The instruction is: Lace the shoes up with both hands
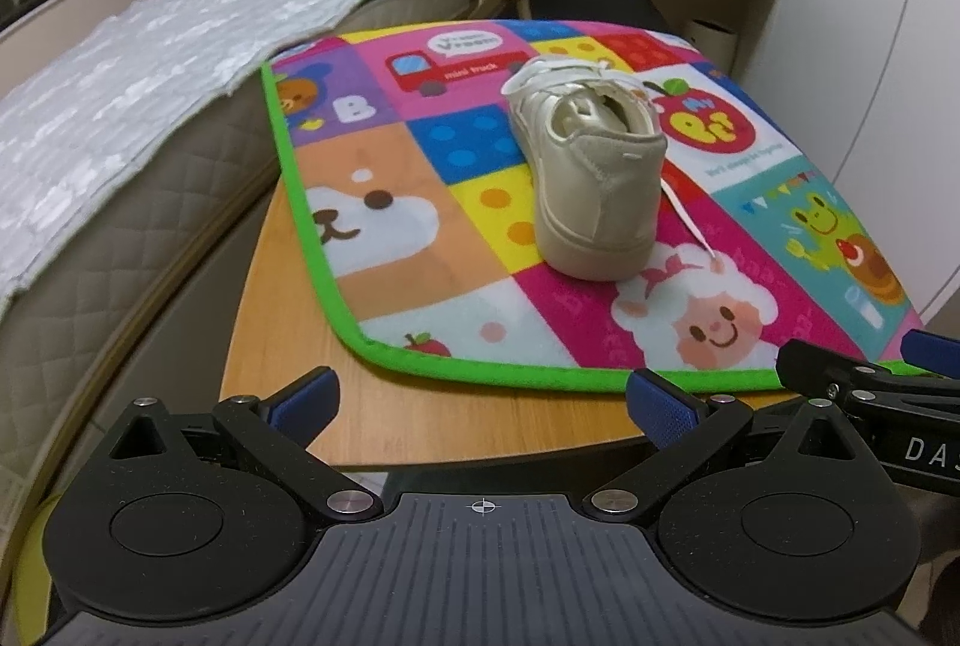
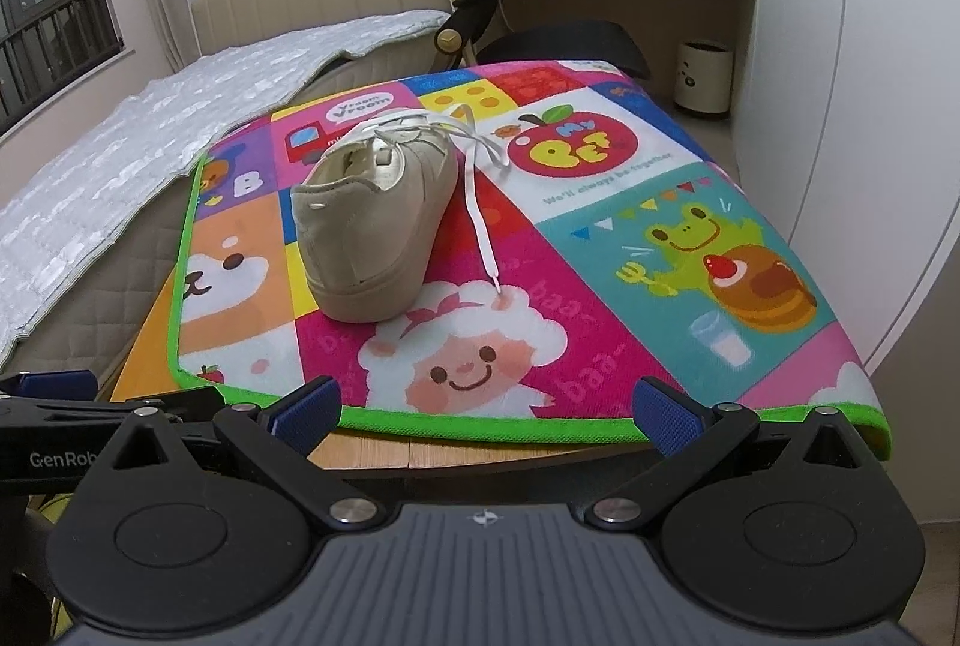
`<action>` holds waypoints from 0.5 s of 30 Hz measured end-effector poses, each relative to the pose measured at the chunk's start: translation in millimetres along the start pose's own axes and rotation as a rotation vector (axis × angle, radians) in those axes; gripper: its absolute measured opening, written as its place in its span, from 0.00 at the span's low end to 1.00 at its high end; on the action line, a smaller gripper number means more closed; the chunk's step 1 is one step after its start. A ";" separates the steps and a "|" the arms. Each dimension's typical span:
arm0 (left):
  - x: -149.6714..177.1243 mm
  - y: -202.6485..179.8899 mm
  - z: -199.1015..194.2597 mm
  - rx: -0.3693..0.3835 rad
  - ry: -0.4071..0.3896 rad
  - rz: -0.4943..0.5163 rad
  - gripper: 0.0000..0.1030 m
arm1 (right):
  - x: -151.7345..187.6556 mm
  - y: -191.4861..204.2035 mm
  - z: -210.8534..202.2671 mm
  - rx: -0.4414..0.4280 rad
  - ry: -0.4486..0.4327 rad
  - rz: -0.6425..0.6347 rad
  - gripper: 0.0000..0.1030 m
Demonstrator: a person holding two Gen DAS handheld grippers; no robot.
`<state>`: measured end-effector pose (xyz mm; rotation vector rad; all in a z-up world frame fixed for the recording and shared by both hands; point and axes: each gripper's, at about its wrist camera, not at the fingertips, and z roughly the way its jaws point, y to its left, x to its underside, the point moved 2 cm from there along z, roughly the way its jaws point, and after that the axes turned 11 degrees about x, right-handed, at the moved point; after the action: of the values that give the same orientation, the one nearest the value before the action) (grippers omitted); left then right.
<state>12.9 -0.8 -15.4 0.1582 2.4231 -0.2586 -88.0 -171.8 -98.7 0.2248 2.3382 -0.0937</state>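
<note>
The wooden surface (image 1: pixel 282 406) sits beside the bed (image 1: pixel 120 118), and spread over it is the bright cartoon play mat (image 2: pixel 660 238), with one beige shoe (image 2: pixel 372 238) standing upright on it, heel turned toward both cameras. Its white lace (image 2: pixel 483 220) is threaded across the top eyelets, with one loose end trailing down the shoe's right side onto the mat near the sheep picture; whether a bow or knot sits on top is too small to tell. The left claw (image 1: pixel 480 400) hangs at the near edge of the surface, jaws spread wide and holding nothing, and the right claw (image 2: pixel 486 403) is just beside it, equally wide and empty. Both are well apart from the shoe, so this fits either the approach before lacing or a pull-back after some threading. Any further work on the lace would call for a careful pinch on that thin, floppy loose end while the other claw steadies the shoe
</note>
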 end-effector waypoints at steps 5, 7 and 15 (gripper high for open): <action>2.5 -0.4 1.6 0.020 0.000 -0.015 1.00 | 0.2 -1.4 -0.6 -0.002 0.004 0.006 1.00; 3.5 -0.5 2.2 0.028 0.000 -0.022 1.00 | 0.7 -2.0 0.1 -0.002 0.007 0.009 1.00; 1.3 -0.9 1.0 0.173 -0.040 -0.154 1.00 | 3.3 -2.3 2.4 -0.007 0.024 0.008 1.00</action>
<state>12.4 -1.8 -16.8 0.0426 2.3743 -0.5368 -89.0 -173.9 -102.8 0.2332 2.3605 -0.0796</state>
